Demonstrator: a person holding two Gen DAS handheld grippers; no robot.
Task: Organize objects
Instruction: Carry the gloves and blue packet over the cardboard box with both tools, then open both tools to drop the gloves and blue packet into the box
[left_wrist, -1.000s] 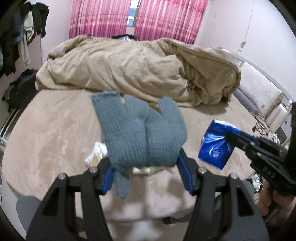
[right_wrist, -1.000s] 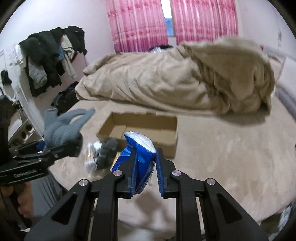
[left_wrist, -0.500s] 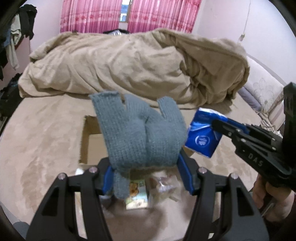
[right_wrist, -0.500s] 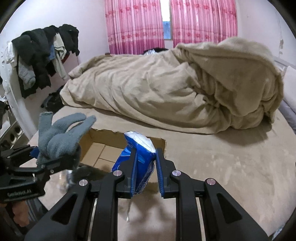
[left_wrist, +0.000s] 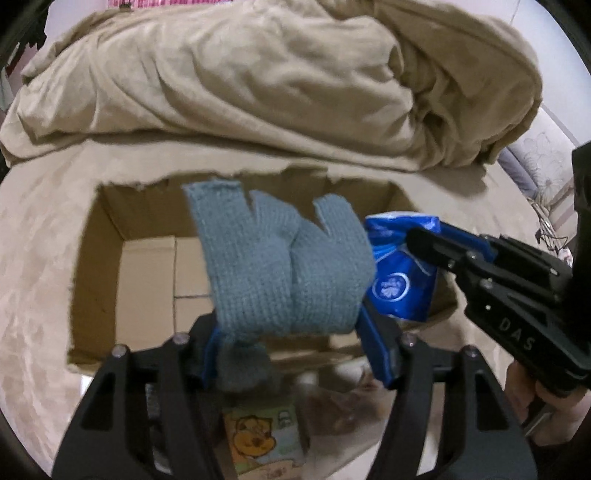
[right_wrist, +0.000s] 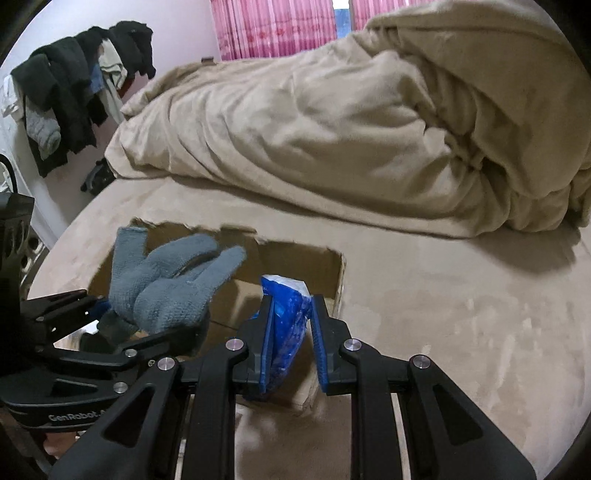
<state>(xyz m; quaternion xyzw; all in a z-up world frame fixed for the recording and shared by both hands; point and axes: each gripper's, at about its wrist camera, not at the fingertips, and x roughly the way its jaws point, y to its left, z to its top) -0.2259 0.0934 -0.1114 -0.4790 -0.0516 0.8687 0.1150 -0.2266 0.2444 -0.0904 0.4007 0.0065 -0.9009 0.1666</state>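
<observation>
Left hand-held gripper (left_wrist: 291, 347) opening | glove (left_wrist: 280, 266) between jaws | above box (left_wrist: 147, 258)

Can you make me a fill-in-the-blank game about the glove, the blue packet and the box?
1. The left gripper has a gray ____ between its fingers.
2. The right gripper is shut on a ____ packet.
3. Both hang over an open cardboard ____.
4. Behind lies a rumpled ____ blanket.

Missing words: glove, blue, box, beige
</observation>
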